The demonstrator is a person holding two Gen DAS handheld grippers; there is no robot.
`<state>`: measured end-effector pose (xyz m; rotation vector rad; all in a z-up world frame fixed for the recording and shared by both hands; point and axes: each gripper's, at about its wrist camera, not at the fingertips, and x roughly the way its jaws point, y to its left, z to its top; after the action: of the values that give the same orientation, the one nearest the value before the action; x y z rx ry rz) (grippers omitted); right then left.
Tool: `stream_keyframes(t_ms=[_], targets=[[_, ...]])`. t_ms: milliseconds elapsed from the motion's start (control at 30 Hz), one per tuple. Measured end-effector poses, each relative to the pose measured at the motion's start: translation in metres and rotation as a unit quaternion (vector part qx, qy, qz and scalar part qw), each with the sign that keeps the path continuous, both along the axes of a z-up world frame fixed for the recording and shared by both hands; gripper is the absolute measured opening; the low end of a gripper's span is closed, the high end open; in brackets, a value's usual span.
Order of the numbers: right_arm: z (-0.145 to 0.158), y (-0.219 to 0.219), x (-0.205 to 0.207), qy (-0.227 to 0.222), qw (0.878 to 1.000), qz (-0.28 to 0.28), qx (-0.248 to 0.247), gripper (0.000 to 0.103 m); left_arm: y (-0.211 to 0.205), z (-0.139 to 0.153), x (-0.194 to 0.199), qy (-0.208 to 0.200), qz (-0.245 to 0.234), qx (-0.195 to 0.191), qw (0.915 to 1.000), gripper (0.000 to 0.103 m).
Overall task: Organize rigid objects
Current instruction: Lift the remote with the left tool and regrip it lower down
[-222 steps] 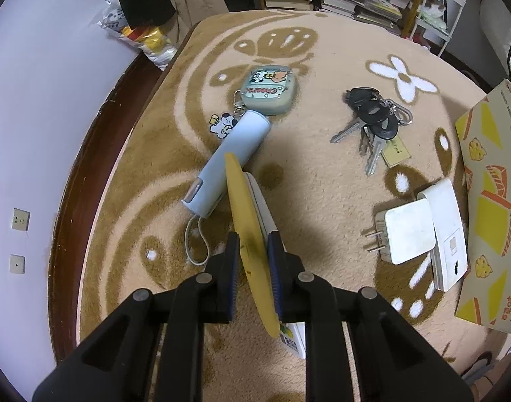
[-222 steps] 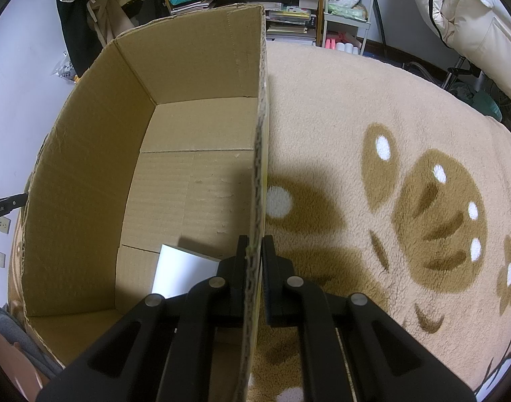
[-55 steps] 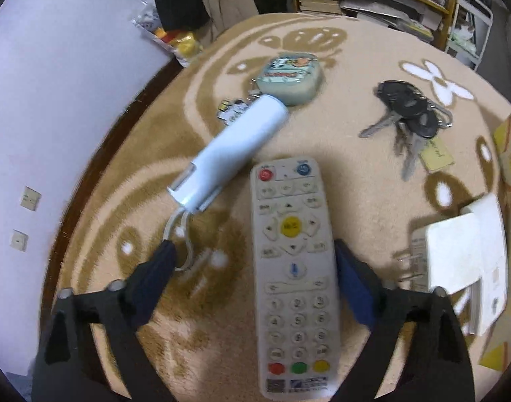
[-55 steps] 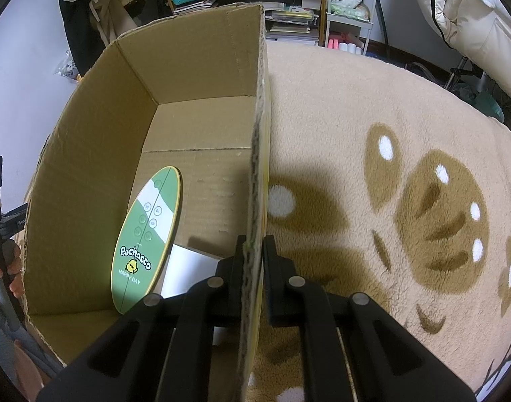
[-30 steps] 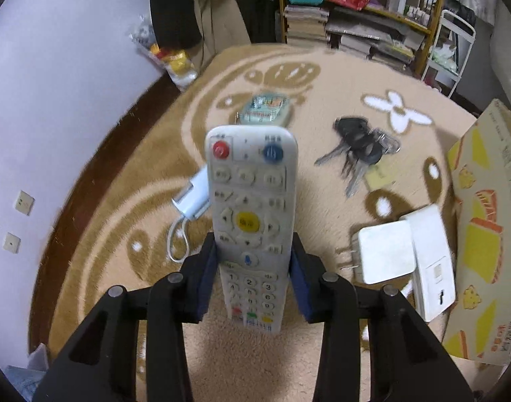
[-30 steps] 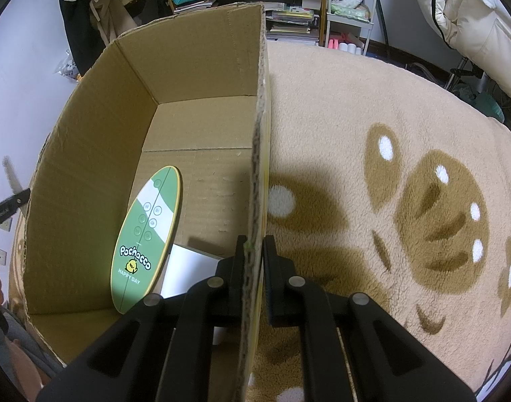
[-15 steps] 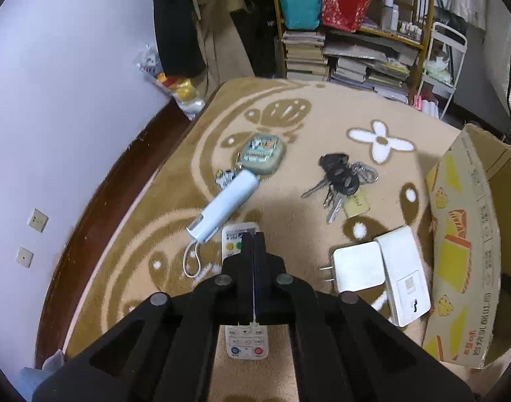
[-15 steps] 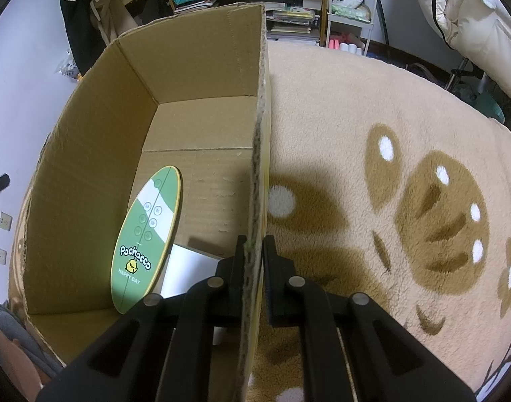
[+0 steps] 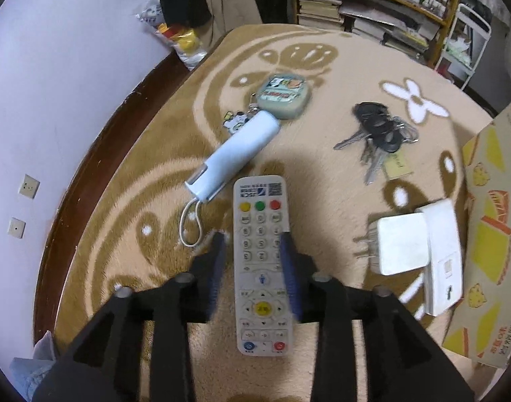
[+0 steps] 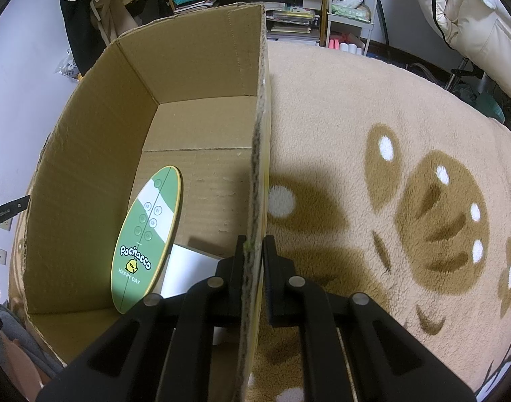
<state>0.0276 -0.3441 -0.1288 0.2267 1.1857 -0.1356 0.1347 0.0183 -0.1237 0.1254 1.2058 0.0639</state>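
Observation:
A white remote (image 9: 262,261) lies face up on the tan rug, its red, green and yellow buttons at the far end. My left gripper (image 9: 253,254) is open and straddles its middle, the blurred blue-padded fingers (image 9: 218,264) close beside its long edges. My right gripper (image 10: 253,251) is shut on the right wall of the cardboard box (image 10: 87,167). Inside the box a green oval Pochacco board (image 10: 148,238) leans on the left wall, over a white flat item (image 10: 188,274).
On the rug lie a pale blue tube with a cord (image 9: 235,154), a green case with charms (image 9: 283,95), a bunch of keys (image 9: 379,140), a white plug adapter (image 9: 402,248) and a white box (image 9: 444,254). The yellow-printed box side (image 9: 486,227) stands at the right.
Half a second ago my left gripper was shut, high above the remote on the rug. It has come down and opened around the remote. The right gripper has not moved.

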Motion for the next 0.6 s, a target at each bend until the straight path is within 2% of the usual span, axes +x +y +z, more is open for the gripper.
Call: stream_keyframes(t_ms=[33, 67, 133, 267, 333, 367, 467, 600], targets=[[0.0, 0.0, 0.0, 0.0, 1.0, 0.0, 0.0, 0.009, 0.0, -0.001, 0.0, 0.0, 0.002, 0.005, 1.0, 0.057], [0.0, 0.0, 0.0, 0.0, 1.0, 0.0, 0.0, 0.009, 0.0, -0.001, 0.001, -0.004, 0.001, 0.007, 1.0, 0.072], [0.0, 0.0, 0.0, 0.0, 1.0, 0.0, 0.0, 0.009, -0.001, -0.001, 0.001, -0.01, -0.003, 0.012, 0.9999, 0.074], [0.0, 0.0, 0.0, 0.0, 1.0, 0.0, 0.0, 0.009, 0.002, -0.017, 0.005, 0.02, -0.001, 0.002, 0.9998, 0.074], [0.0, 0.0, 0.0, 0.0, 1.0, 0.0, 0.0, 0.009, 0.004, -0.026, 0.006, 0.032, 0.006, -0.01, 0.9994, 0.061], [0.0, 0.0, 0.0, 0.0, 1.0, 0.0, -0.001, 0.009, 0.004, -0.03, 0.007, 0.038, 0.007, -0.013, 0.9992, 0.051], [0.0, 0.0, 0.0, 0.0, 1.0, 0.0, 0.0, 0.009, 0.004, -0.04, 0.007, 0.055, 0.002, -0.038, 0.9978, 0.04], [0.0, 0.0, 0.0, 0.0, 1.0, 0.0, 0.0, 0.009, 0.012, -0.036, 0.009, 0.059, 0.026, -0.06, 0.9961, 0.04]])
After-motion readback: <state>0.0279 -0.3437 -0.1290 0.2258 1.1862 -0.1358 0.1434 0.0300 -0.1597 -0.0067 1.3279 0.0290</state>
